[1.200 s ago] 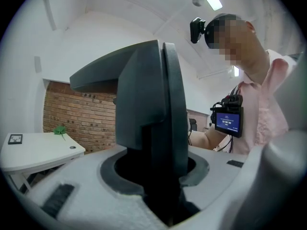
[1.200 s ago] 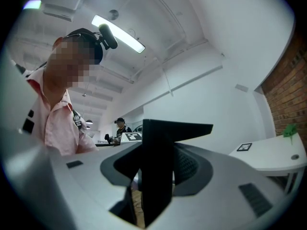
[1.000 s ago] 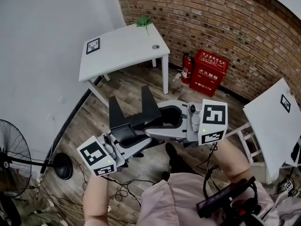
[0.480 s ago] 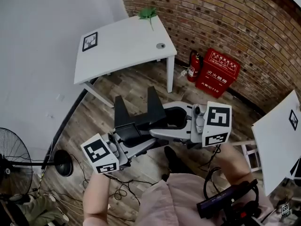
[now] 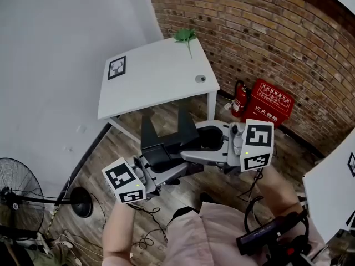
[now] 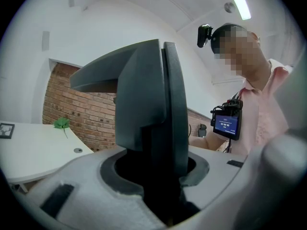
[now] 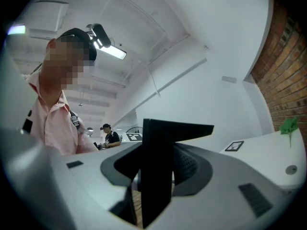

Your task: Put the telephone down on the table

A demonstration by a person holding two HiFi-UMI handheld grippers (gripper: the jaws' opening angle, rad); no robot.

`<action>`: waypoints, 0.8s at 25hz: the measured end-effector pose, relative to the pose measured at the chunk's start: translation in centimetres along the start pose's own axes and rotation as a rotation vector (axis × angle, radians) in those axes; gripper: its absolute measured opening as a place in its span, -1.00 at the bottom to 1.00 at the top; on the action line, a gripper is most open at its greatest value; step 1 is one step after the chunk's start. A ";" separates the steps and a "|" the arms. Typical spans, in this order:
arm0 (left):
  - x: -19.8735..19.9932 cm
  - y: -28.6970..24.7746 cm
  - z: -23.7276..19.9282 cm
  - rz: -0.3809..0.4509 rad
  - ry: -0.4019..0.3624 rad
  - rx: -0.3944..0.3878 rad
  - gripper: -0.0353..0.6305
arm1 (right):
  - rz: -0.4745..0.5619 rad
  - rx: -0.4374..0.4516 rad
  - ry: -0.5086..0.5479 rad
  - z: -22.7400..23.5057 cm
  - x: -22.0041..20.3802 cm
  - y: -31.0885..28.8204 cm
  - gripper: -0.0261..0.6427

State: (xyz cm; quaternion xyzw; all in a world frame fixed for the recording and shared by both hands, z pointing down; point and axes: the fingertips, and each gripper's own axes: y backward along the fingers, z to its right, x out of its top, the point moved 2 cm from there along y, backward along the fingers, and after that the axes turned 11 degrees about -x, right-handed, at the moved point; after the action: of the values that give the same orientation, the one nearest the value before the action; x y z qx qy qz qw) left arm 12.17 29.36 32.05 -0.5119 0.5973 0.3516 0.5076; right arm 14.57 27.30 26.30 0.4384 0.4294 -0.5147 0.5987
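Head view: I think left tongs (image 5: 158,155) and right tongs (image 5: 188,134) clamp the telephone (image 5: 194,155). White table (image 5: 161,76) ahead of them, brick wall (image 5: 277,37) beyond.

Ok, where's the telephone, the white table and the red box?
telephone (image 5: 201,156): head view, its grey body.
white table (image 5: 161,76): head view, bare middle of the top.
red box (image 5: 272,104): head view, its front.
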 end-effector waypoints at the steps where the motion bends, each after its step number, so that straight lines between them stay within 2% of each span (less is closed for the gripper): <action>1: 0.2 0.1 -0.3 0.001 -0.002 0.005 -0.40 | 0.000 0.005 0.002 0.3 0.2 -0.2 -0.39; 6: 1.2 0.9 -2.1 0.011 -0.016 0.032 -0.40 | -0.003 0.036 0.015 1.7 1.1 -1.6 -0.39; 12: 0.4 2.5 -5.5 0.024 0.013 0.045 -0.40 | -0.028 0.044 -0.006 4.6 0.1 -4.3 -0.39; 20: -1.0 4.9 -13.4 0.032 0.068 0.019 -0.40 | -0.063 0.011 -0.058 11.6 -1.6 -9.1 -0.39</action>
State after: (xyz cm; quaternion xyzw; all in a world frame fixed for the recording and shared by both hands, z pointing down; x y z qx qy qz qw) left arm 4.08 18.17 35.70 -0.5091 0.6257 0.3365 0.4859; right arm 6.11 15.69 29.99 0.4129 0.4228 -0.5478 0.5921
